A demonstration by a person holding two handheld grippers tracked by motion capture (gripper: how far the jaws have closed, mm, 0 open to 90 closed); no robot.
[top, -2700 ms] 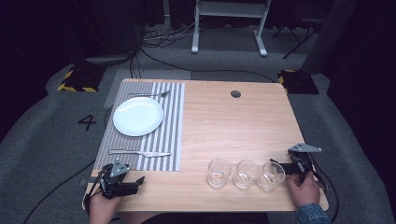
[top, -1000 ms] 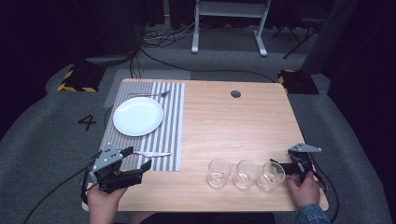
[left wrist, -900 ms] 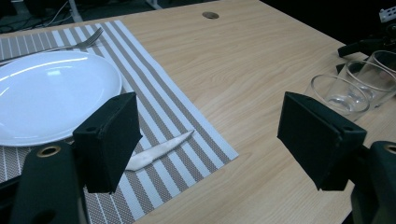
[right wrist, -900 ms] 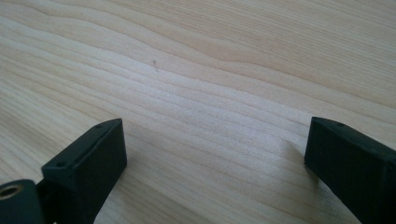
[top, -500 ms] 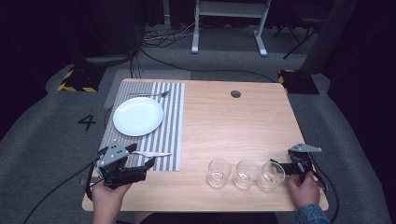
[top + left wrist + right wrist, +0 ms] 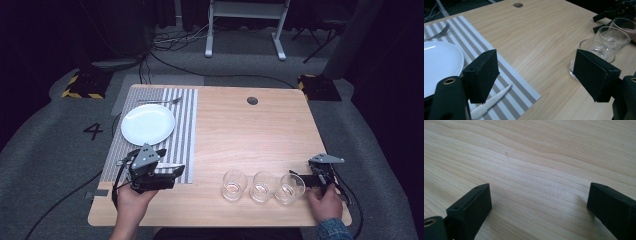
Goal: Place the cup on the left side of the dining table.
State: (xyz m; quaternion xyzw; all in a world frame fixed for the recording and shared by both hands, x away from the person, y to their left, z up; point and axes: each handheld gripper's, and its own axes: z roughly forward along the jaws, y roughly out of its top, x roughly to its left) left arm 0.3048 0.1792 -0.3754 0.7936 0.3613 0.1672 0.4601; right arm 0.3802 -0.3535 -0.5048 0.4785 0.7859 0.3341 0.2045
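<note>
So, both grippers sit open at the near edge of the table (image 6: 250, 135)

Left gripper (image 6: 172, 176) has its jaws wide apart with nothing between them; the knife (image 6: 491, 100) lies on the striped placemat (image 6: 187, 125) just under its left jaw; the plate (image 6: 148, 124) is further out beyond it; three glasses (image 6: 263, 186) stand in a row off to its right; right gripper (image 6: 305, 181) is just beside the last glass (image 6: 290, 188), jaws spread over bare wood.

Your left gripper (image 6: 169, 176) hovers at the near left with jaws spread wide; your right gripper (image 6: 302, 180) rests low at the near right, jaws apart too.
</note>
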